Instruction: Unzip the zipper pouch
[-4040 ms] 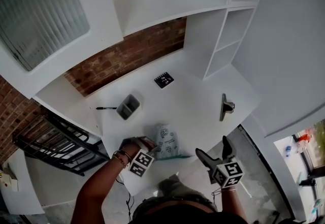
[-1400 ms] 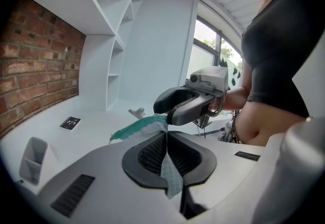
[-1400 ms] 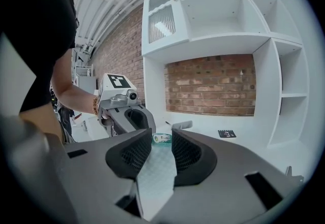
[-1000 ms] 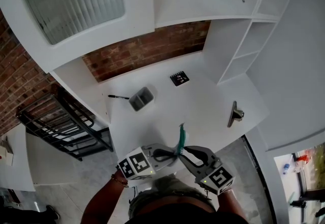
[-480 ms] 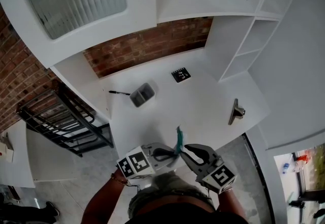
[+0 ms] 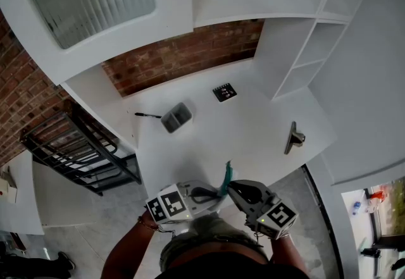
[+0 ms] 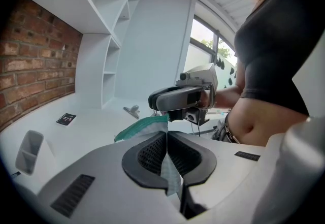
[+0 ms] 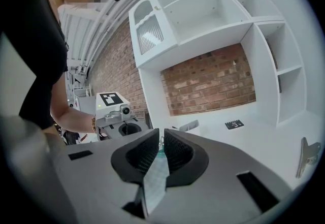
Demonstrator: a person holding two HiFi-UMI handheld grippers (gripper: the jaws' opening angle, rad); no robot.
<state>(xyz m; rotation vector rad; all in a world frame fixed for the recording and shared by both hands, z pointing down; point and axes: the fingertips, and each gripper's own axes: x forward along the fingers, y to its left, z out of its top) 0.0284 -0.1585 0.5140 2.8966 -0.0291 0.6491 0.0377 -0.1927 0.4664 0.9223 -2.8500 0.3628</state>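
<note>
While both tools meet over the near edge of the table point(image 6: 253, 127), just in front of the person's body, the zipper pouch point(image 6: 226, 176) hangs in the air between them, its teal edge standing up and away from the tabletop. A broad stretch of bare white top lies beyond it. At the back left sit a small grey bin point(image 6: 176, 117) and, just beside it, a black pen point(image 6: 147, 115). A black card point(image 6: 224, 92) lies near the brick wall point(image 6: 183, 56), and a metal clip point(image 6: 293, 138) rests close to the right edge. White shelving point(image 6: 304, 50) closes off the back right corner, and a black metal rack point(image 6: 82, 151) stands off the table's left side.

The left tool point(image 6: 217, 193) reaches in from the left, its jaws pressed together on the pouch. In the left gripper view the fabric is pinched flat between the ribbed pads point(image 7: 152, 153) and the teal edge rises past their tips. The right tool point(image 6: 231, 189) comes in from the right, nose to nose with the left. Its jaws are closing, and in the right gripper view the pads point(image 8: 179, 153) already press on a strip of the pouch that runs back between them.
</note>
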